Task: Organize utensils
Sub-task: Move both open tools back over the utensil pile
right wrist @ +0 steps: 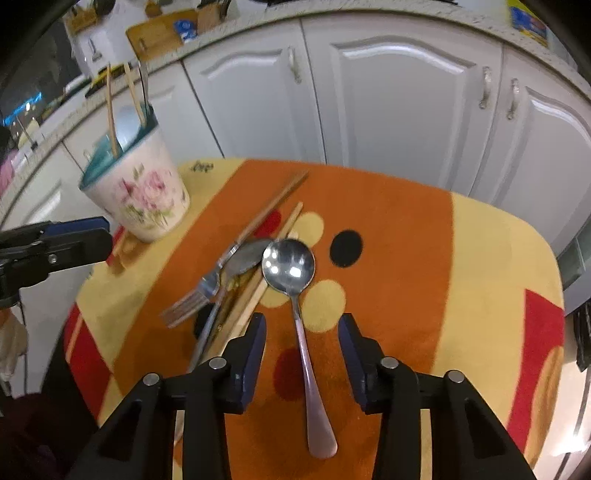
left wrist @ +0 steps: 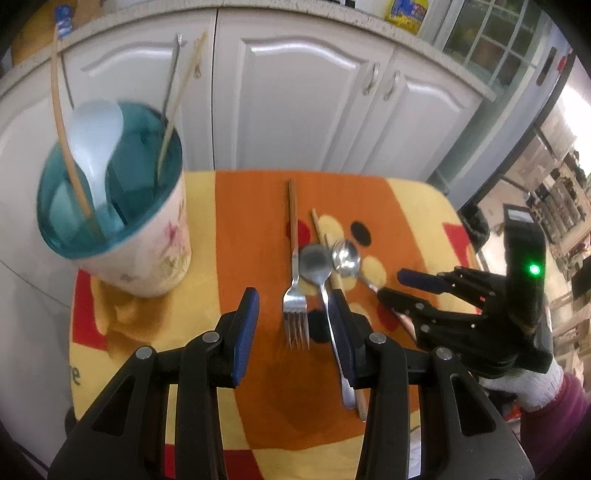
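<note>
A floral holder cup (left wrist: 147,254) (right wrist: 144,195) with a teal inside stands at the table's left, holding chopsticks and a white spoon (left wrist: 98,147). On the orange and yellow cloth lie a fork (left wrist: 295,295) (right wrist: 199,295), a dull spoon (left wrist: 316,264) (right wrist: 247,258), a shiny spoon (left wrist: 346,257) (right wrist: 290,266) and chopsticks (left wrist: 292,206) (right wrist: 273,201). My left gripper (left wrist: 295,314) is open above the fork's tines. My right gripper (right wrist: 302,334) (left wrist: 391,286) is open, its fingers either side of the shiny spoon's handle.
White cabinet doors (left wrist: 306,99) (right wrist: 406,96) stand behind the table. The tablecloth (left wrist: 255,221) (right wrist: 406,229) drops off at the far and right edges. A yellow bottle (left wrist: 406,14) sits on the counter above.
</note>
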The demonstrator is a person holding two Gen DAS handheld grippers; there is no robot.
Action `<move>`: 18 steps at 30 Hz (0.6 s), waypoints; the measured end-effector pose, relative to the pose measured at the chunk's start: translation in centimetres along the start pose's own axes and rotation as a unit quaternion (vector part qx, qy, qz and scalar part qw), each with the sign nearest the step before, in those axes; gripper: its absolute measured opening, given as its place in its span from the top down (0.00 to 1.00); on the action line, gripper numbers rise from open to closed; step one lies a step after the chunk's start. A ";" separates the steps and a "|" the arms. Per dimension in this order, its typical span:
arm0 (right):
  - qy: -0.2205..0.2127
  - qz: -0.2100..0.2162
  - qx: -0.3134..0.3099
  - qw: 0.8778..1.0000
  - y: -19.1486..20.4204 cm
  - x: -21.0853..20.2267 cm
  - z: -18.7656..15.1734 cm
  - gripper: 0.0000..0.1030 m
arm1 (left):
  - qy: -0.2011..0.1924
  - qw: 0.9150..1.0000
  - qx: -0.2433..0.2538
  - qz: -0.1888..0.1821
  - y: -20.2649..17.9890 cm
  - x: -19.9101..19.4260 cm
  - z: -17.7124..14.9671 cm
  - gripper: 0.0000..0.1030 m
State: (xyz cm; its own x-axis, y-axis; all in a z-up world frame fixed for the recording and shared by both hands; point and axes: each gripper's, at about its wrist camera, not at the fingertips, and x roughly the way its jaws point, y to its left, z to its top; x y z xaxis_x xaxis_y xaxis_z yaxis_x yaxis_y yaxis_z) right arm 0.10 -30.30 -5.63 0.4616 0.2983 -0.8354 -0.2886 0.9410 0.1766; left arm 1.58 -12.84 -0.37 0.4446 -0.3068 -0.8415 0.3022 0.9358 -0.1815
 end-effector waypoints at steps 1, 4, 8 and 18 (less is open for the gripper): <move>0.007 -0.004 -0.003 1.000 0.0 0.6 -0.1 0.70 | 0.007 1.000 -0.002 0.001 0.1 0.6 -0.2 0.63; 0.017 -0.018 -0.008 1.000 -0.1 1.8 -0.2 0.80 | 0.023 1.000 -0.010 -0.002 0.3 2.3 -0.6 0.63; 0.005 -0.038 -0.014 0.999 -0.2 2.0 -0.2 0.88 | 0.033 0.999 -0.014 -0.001 0.4 3.9 -0.6 0.63; -0.004 -0.025 0.061 0.998 -3.4 1.0 -0.5 0.90 | 0.049 0.999 -0.022 0.003 0.3 8.3 0.8 0.63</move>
State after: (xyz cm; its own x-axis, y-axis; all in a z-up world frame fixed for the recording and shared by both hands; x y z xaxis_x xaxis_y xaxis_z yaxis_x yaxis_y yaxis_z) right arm 1.09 -33.26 -7.34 0.4798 0.2506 -0.8408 -0.1611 0.9672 0.1963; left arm 6.08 -15.24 -6.99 0.3610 -0.2856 -0.8877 0.2619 0.9447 -0.1974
